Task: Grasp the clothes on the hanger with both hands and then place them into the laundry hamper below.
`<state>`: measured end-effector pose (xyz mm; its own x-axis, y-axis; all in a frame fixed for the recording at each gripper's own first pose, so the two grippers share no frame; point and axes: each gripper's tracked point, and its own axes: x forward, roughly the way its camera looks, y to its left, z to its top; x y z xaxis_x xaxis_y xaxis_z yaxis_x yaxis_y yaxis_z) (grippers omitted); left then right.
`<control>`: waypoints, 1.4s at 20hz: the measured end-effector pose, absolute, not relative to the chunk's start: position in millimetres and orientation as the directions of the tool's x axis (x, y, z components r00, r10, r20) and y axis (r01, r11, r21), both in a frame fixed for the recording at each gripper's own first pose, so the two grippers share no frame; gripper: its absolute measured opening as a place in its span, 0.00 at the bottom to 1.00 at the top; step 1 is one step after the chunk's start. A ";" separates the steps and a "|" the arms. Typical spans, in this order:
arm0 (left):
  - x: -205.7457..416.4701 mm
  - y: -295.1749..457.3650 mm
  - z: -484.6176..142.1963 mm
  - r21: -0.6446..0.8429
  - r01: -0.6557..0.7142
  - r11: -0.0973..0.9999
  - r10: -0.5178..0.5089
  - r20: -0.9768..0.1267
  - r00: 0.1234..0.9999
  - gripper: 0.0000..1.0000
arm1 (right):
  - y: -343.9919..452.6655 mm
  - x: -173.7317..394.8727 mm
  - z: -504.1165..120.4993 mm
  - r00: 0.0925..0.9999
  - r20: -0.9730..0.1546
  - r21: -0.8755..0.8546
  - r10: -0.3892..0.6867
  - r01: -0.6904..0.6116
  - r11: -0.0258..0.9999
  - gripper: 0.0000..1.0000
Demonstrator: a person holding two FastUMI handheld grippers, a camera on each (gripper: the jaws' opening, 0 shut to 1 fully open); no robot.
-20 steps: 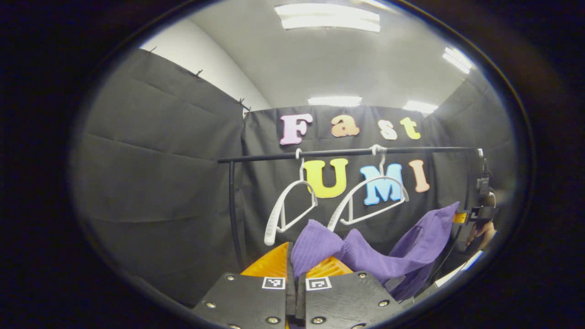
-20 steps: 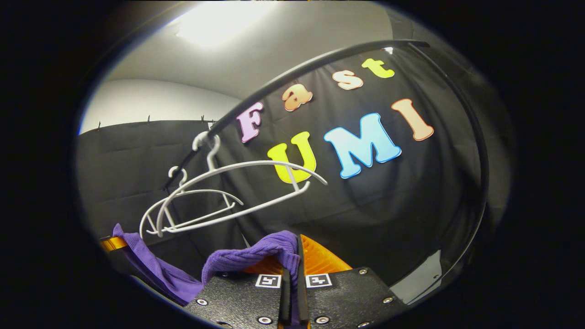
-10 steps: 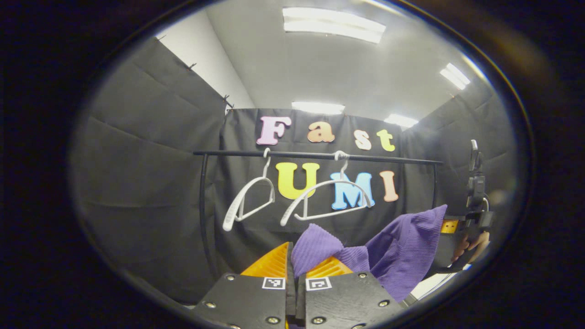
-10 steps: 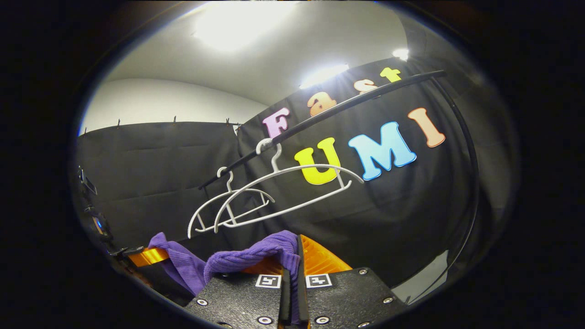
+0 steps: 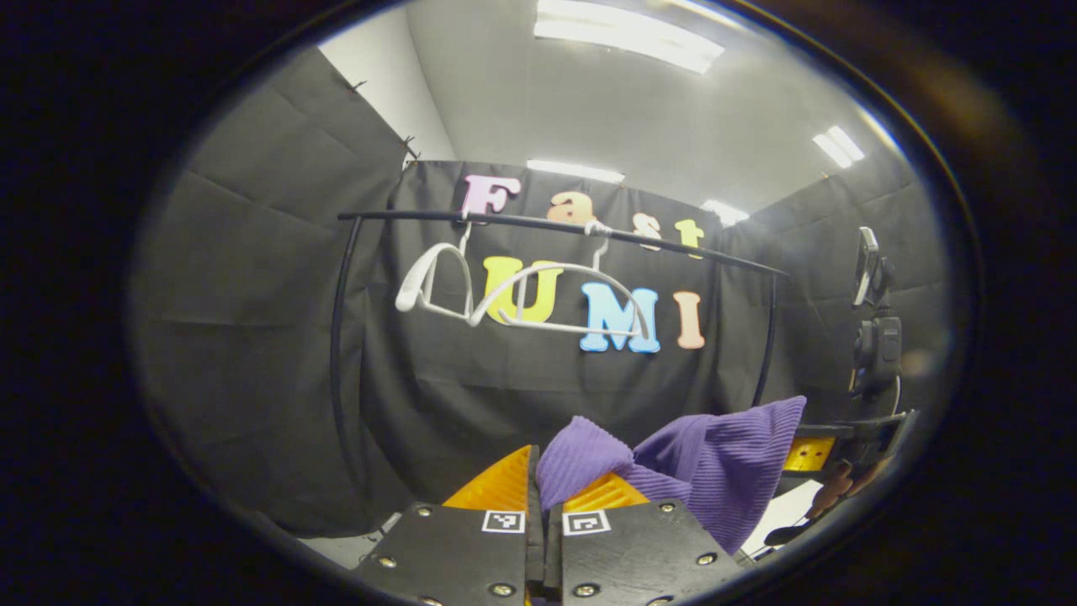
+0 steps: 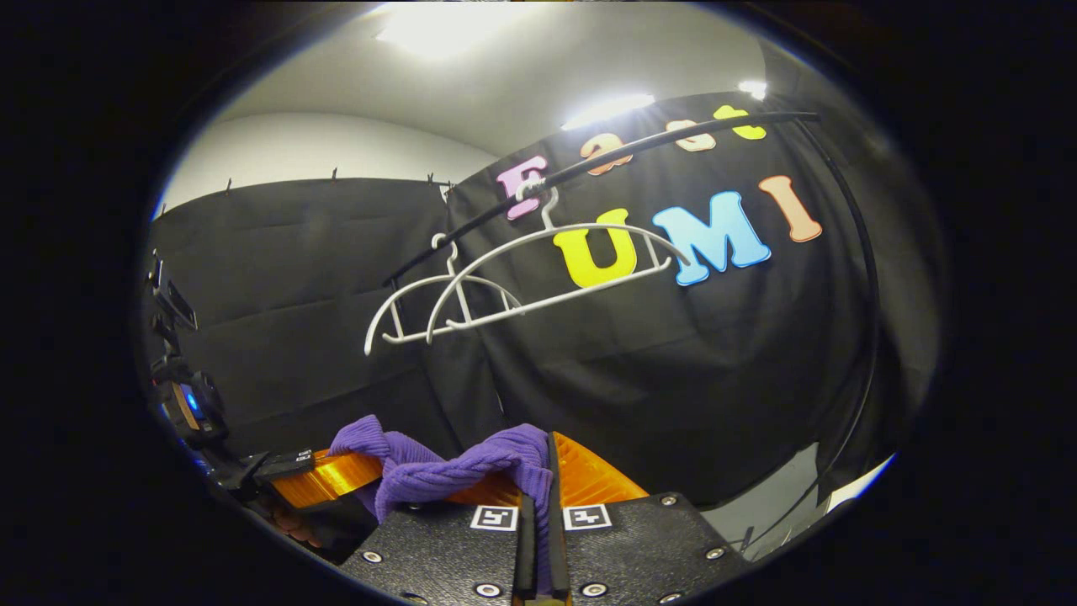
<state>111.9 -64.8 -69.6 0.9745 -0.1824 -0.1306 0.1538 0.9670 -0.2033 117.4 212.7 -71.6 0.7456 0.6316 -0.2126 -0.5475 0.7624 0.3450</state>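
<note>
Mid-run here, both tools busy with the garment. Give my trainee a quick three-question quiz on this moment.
1. True or false: the purple ribbed knit garment hangs on a white plastic hanger.
2. How many white hangers hang on the black metal rail?
3. The left tool is: A) open, B) shut on the garment, C) gripping the rail.

Key: 1 false, it is off the hangers and held between the left tool and the right tool; 2 two; 3 B.

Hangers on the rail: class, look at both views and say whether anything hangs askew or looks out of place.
Nothing is damaged. The two white hangers hang bare on the black rail, both tilted rather than level. The purple garment is off them, pinched between the left gripper and the right gripper.
</note>
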 end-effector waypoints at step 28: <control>27.3 -59.2 -346.6 -0.094 0.052 0.994 -0.103 -0.700 0.707 0.15 | 158.0 1.3 -338.2 0.498 -0.793 0.039 0.351 -0.532 0.846 0.29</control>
<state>27.3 -59.2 -346.6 0.7070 -0.1027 -0.6997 0.0519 0.9943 -0.0935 1.3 158.0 -338.2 0.4981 0.3507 -0.7930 -0.5325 0.8455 0.0394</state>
